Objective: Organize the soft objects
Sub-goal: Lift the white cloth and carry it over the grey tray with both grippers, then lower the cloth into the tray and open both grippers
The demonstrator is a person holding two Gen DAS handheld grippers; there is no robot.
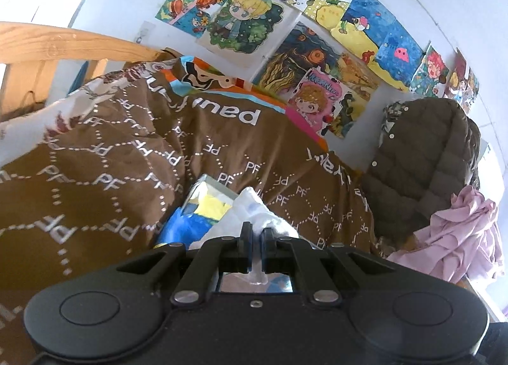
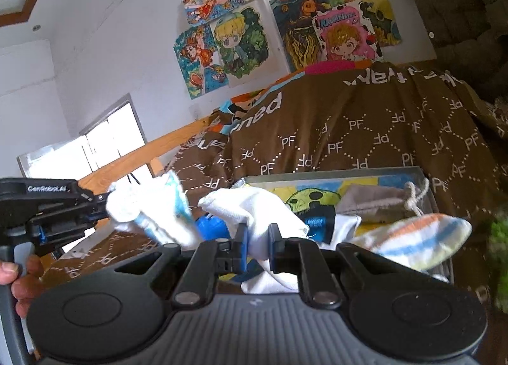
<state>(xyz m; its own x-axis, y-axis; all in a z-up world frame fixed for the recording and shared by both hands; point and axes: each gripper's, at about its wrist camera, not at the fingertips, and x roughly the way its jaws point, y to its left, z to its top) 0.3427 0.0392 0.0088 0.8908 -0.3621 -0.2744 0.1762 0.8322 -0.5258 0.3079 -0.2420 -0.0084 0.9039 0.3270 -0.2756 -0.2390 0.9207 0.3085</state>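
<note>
Over the bed's brown quilt (image 2: 365,130), both tongs, left (image 2: 106,201) and right (image 2: 257,238), clench one white sock (image 2: 254,206) stretched sideways between them, the tray (image 2: 333,174) just beyond.

A bedroom in a home is shown, most likely a child's. A wooden bed frame (image 1: 63,47) is seen, covered by a brown quilt (image 1: 111,158) printed with white "PF" letters in a dotted diamond pattern. The white wall (image 2: 120,47) behind the bed is hung with many hand-coloured cartoon drawings (image 1: 247,18). A dark quilted jacket (image 1: 422,158) and a pink garment (image 1: 460,238) are piled at one end, and a bright window (image 2: 111,139) is set in the wall.
</note>
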